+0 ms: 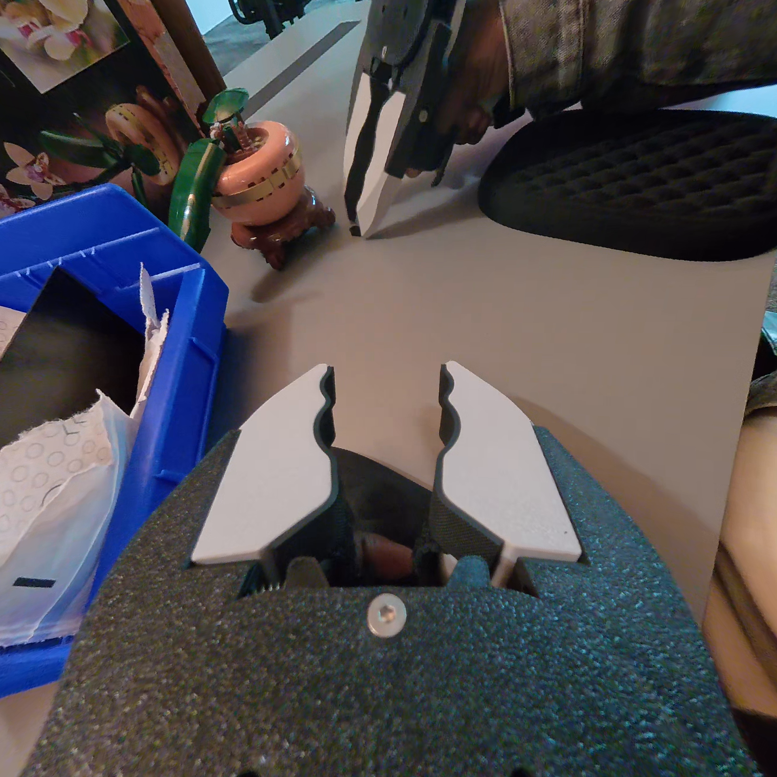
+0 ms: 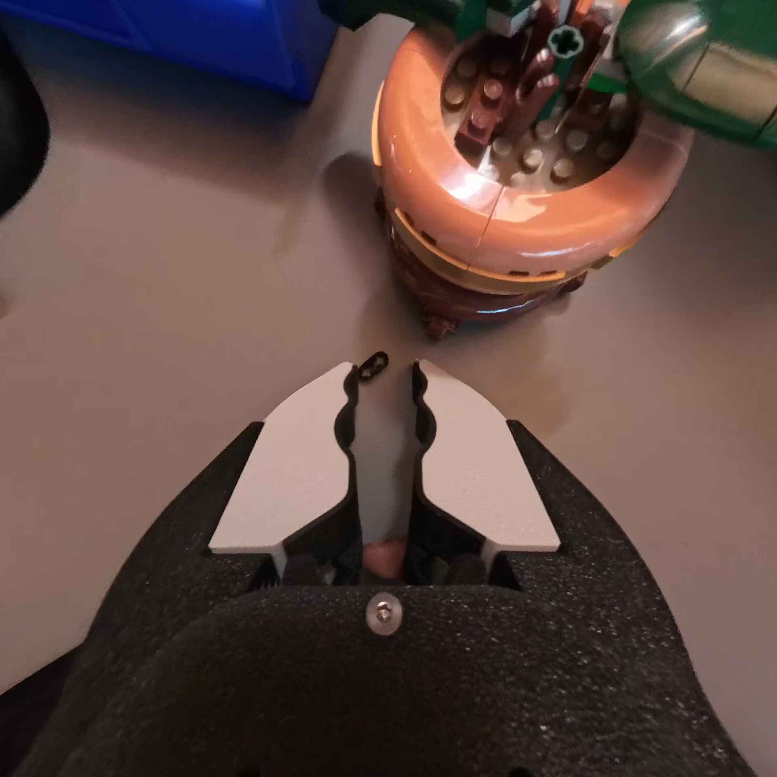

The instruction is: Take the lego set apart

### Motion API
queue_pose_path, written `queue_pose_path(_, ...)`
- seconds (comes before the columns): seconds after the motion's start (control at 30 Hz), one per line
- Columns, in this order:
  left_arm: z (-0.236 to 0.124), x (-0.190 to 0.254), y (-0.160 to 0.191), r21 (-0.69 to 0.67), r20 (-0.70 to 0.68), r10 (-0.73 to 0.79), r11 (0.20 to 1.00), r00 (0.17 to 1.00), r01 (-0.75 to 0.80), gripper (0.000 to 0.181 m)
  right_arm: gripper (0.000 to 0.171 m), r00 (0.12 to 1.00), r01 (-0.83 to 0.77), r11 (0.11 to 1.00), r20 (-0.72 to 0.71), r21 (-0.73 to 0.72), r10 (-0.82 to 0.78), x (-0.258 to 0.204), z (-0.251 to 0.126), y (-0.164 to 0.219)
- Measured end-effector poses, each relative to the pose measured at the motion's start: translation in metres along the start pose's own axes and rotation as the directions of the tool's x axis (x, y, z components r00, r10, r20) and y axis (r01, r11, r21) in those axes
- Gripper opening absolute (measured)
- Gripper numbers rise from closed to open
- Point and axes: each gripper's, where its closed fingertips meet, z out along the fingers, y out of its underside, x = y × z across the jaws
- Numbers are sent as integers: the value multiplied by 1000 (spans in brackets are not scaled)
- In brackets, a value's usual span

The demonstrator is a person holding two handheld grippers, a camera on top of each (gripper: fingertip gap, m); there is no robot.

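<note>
The lego set is a tan flower pot [image 1: 260, 176] on a dark brown base, with brown stem pieces and green leaves [image 1: 195, 197]. In the right wrist view the pot [image 2: 504, 223] stands just ahead and to the right, with its studded inside and a green leaf [image 2: 693, 71] showing. My right gripper [image 2: 384, 365] is low over the table with a narrow gap between its fingers. A small black piece [image 2: 373, 368] sits at its left fingertip. It also shows in the left wrist view [image 1: 359, 229], tips down beside the pot. My left gripper [image 1: 387, 369] is open, empty and nearer the table's front.
A blue bin [image 1: 181, 336] with torn paper bags stands at the left, next to the pot; its corner shows in the right wrist view [image 2: 189, 38]. The set's picture box [image 1: 63, 84] leans behind. A black mesh pad [image 1: 630, 185] lies at the right, under a sleeve. The grippers' ends are close to 20 cm from one another. The pot [image 2: 504, 223] sits 7 cm or so from the ends of my right fingers. It turns up in the left wrist view [image 1: 282, 138] as well.
</note>
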Motion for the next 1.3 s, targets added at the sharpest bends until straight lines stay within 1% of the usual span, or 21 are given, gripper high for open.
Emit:
queue_pose_path(0.03,0,0,0,2,0,0,1000,1000,0,47,19,1000,20,1000,-5,-6,-20,-1,0,0)
queue_pose_path(0.07,0,0,0,3,0,-1,1000,1000,1,47,9,1000,21,1000,8,-11,-21,-5,1,0)
queue_pose_path(0.2,0,0,0,5,0,0,1000,1000,0,47,7,998,56,997,4,-45,-56,-5,0,1)
queue_pose_path(0.3,0,0,-1,7,0,1,1000,1000,-1,47,7,992,126,992,21,-28,-126,-8,0,-1)
queue_pose_path(0.33,-1,0,-1,9,1,1,1000,1000,-1,47,7,989,139,990,42,-2,-139,-14,-2,-5)
queue_pose_path(0.43,-1,0,-1,11,1,-2,1000,1000,2,47,6,976,181,977,101,115,-193,-39,-14,-32)
queue_pose_path(0.57,-1,0,-1,9,2,1,1000,1000,-1,47,6,925,316,920,141,232,-353,-80,-26,-82)
queue_pose_path(0.67,0,0,0,6,4,6,1000,1000,-6,47,6,868,388,868,193,310,-457,-113,-25,-122)
queue_pose_path(0.77,0,0,0,5,4,7,1000,1000,-7,47,6,807,459,804,200,378,-555,-142,-17,-157)
queue_pose_path(0.8,0,0,0,6,4,7,1000,1000,-7,47,6,794,463,794,214,394,-569,-151,-12,-166)
queue_pose_path(0.87,-1,0,-1,9,3,6,1000,1000,-6,47,7,782,454,813,275,365,-560,-162,1,-175)
queue_pose_path(0.93,-1,0,-1,14,3,5,1000,1000,-5,47,7,770,467,816,296,341,-565,-164,15,-179)
queue_pose_path(1.03,-2,0,-2,24,1,2,1000,1000,-2,47,17,768,483,817,296,313,-568,-165,30,-183)
queue_pose_path(1.17,-3,0,-3,32,-2,-4,999,1000,4,47,38,764,522,797,249,303,-595,-163,37,-184)
queue_pose_path(1.3,-3,0,-3,33,-2,-4,999,1000,4,47,43,766,530,784,215,324,-606,-159,35,-190)
